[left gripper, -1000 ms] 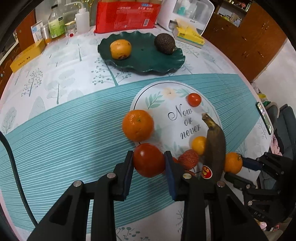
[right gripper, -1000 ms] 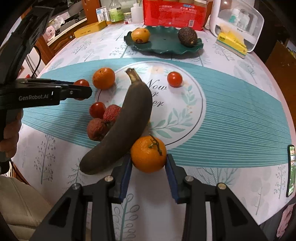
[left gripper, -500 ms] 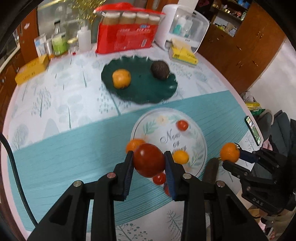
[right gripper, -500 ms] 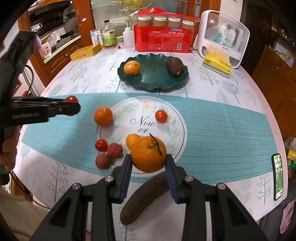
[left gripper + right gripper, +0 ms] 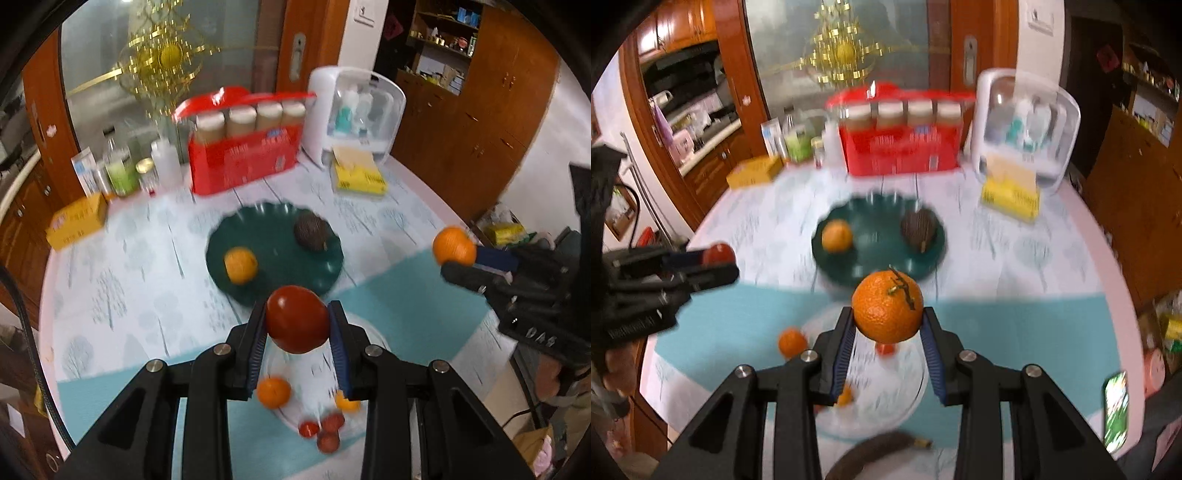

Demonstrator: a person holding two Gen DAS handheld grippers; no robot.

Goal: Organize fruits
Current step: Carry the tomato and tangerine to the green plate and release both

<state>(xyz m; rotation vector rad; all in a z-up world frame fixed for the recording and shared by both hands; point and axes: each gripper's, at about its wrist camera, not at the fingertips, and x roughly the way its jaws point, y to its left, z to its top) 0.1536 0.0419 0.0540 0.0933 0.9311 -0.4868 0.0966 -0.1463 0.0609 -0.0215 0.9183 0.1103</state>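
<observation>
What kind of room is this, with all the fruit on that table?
Most likely a home dining room beside a kitchen. A round table with a tree-print cloth carries a green fruit plate and a red pack of jars. Wooden cabinets line the wall, and a kitchen counter shows through the doorway.

Both grippers lift their fruit high above the table

The left gripper carries the tomato and the right gripper the orange up and forward toward the green plate; the fruit left below shrinks and the room's far wall comes into view.
</observation>
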